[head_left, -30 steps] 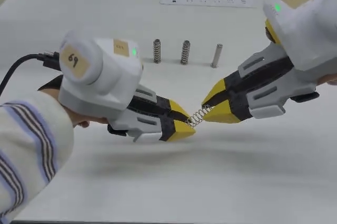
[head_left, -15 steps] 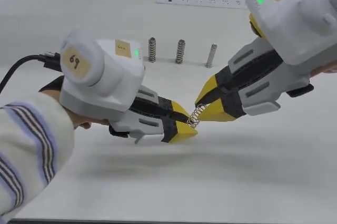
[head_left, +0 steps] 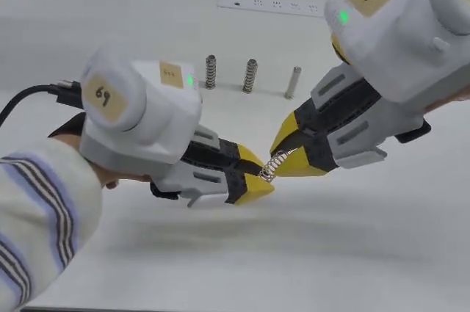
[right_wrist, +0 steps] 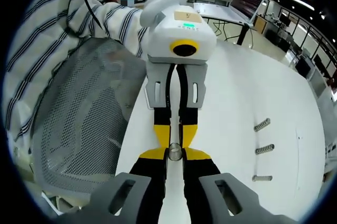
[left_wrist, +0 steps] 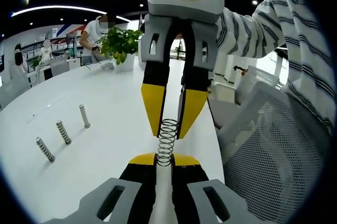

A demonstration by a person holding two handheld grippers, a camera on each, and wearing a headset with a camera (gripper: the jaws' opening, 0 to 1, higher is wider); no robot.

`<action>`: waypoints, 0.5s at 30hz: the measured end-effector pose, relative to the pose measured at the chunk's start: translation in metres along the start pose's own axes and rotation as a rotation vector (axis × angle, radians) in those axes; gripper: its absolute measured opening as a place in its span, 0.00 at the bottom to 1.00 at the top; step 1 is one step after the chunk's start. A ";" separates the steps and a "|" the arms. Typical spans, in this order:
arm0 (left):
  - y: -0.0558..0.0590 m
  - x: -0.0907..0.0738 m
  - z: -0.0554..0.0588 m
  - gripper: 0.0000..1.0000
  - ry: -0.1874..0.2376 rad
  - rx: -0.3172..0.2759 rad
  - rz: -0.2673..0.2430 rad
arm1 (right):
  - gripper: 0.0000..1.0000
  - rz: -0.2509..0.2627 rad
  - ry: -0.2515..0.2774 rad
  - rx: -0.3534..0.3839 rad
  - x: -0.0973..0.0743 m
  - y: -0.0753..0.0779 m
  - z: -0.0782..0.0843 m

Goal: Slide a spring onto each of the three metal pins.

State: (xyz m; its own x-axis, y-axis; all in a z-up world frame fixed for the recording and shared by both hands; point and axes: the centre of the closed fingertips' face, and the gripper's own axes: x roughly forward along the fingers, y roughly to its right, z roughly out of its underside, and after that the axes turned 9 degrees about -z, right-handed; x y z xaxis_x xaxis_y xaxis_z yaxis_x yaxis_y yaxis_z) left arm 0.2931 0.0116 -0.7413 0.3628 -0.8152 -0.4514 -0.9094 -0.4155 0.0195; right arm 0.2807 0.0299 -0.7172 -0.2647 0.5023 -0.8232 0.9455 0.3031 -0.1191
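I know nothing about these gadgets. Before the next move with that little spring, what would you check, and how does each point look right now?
1. Small coiled metal spring gripped: ok. The left gripper and right gripper each clamp one end.
2. A pin left to fill: ok. One bare metal pin stands upright at the row's right end in the head view.
3. Other pins done: ok. The middle pin and left pin each wear a spring.
4. One spring end free to go over the pin: not ok. Both ends sit in jaws.
5. Spring lined up over the bare pin: not ok. It is held low over the white table, apart from it.
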 end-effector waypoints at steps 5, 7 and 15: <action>-0.002 -0.001 0.000 0.02 -0.001 0.006 -0.009 | 0.08 -0.007 -0.029 -0.011 0.004 0.000 0.002; -0.002 -0.002 0.001 0.02 -0.001 0.005 -0.012 | 0.08 -0.010 -0.032 -0.010 0.005 0.001 0.002; 0.000 -0.003 -0.003 0.02 0.016 0.002 -0.015 | 0.09 -0.031 -0.070 -0.016 0.011 0.001 0.007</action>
State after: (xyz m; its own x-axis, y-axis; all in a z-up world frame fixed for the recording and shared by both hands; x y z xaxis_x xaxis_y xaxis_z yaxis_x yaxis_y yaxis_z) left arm 0.2928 0.0125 -0.7373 0.3793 -0.8152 -0.4377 -0.9043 -0.4267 0.0112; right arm 0.2802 0.0309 -0.7304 -0.2791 0.4346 -0.8563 0.9337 0.3310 -0.1363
